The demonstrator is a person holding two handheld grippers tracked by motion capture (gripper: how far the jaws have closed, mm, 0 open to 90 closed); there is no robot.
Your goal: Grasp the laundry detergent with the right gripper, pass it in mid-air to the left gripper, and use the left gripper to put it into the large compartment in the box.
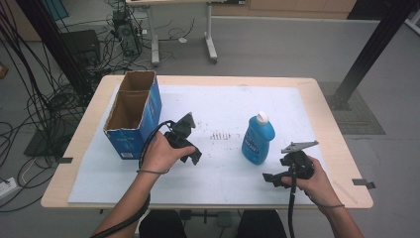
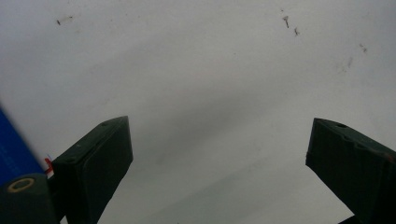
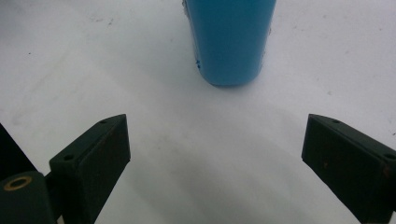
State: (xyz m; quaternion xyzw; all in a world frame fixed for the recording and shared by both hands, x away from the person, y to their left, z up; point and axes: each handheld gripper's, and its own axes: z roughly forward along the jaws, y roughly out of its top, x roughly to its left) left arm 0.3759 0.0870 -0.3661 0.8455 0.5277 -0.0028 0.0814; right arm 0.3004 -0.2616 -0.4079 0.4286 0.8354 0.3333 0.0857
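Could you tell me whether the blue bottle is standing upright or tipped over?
Upright: the blue bottle stands on its base on the white mat, white cap on top.

Your wooden table [image 1: 327,114] is carrying a white sheet [image 1: 218,104]. A blue bottle [image 1: 257,141] and cardboard box [image 1: 132,116] are standing on it.

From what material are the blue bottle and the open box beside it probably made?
The blue bottle looks like smooth, slightly glossy plastic: even colour, soft sheen, with a white cap. The open box seems to be cardboard: brown matt inner walls with thin edges, and a blue printed outside. Both are judged by look only.
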